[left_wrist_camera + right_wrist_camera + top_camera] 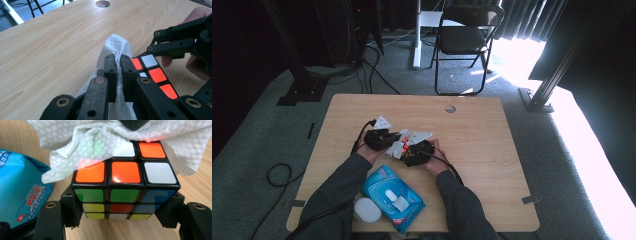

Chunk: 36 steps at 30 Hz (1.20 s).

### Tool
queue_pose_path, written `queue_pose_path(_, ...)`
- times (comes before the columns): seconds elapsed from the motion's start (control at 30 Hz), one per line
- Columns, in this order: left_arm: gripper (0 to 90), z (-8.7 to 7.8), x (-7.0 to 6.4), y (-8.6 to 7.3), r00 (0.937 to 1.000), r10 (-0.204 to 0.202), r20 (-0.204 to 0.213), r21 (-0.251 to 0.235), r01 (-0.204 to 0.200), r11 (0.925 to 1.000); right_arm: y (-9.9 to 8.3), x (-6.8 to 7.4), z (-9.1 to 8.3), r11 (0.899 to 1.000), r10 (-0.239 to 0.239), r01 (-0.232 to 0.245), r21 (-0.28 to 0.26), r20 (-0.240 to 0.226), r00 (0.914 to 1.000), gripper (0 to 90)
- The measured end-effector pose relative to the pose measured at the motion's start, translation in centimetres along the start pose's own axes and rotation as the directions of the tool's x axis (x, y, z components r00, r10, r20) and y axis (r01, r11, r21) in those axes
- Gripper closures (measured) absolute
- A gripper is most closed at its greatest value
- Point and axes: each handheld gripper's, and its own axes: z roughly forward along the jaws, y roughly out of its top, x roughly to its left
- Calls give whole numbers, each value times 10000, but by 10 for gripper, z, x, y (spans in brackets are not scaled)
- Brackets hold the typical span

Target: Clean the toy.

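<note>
A light wooden bench (pixel 492 150) with rounded corners stands on grey carpet, a round cable hole (pixel 450 108) cut near the middle of its far edge. Near the person's edge, left of centre, a blue pack of wet wipes (pixel 392 196) lies flat on the bench with its white flap lid up, and a white round thing (pixel 367 210) sits just beside the pack's left corner at the bench's near edge. Dark tape tabs (pixel 530 199) stick out at the bench's near corners.

Grey carpet floor (pixel 257 135), black folding chair (pixel 464 37) behind wooden table (pixel 492 150), dark curtains (pixel 522 17), sunlight patch at right.
</note>
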Motion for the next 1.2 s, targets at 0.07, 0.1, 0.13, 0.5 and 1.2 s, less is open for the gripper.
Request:
queue_pose_path(0.07,857,0,0,1,10000,-4,-12,-36,4,10000,1,-1,-1,10000,29,-29,-12,-23,10000,343)
queue_pose_path(0.1,857,0,1,1,10000,-19,-71,-46,19,10000,1,-1,-1,10000,11,-11,-25,-21,10000,343)
queue_pose_path(0.13,857,0,1,2,9999,-31,-103,-38,31,10000,1,-1,-2,10000,1,-1,-24,-50,10000,343)
queue_pose_path(0.5,864,1,2,3,9999,-130,-112,-46,129,9999,2,1,-2,9999,-154,154,-7,-213,9997,343)
queue_pose_path(1.2,866,8,-24,7,9849,992,1417,-135,-983,9951,4,2,1,9999,130,-129,38,-219,9997,343)
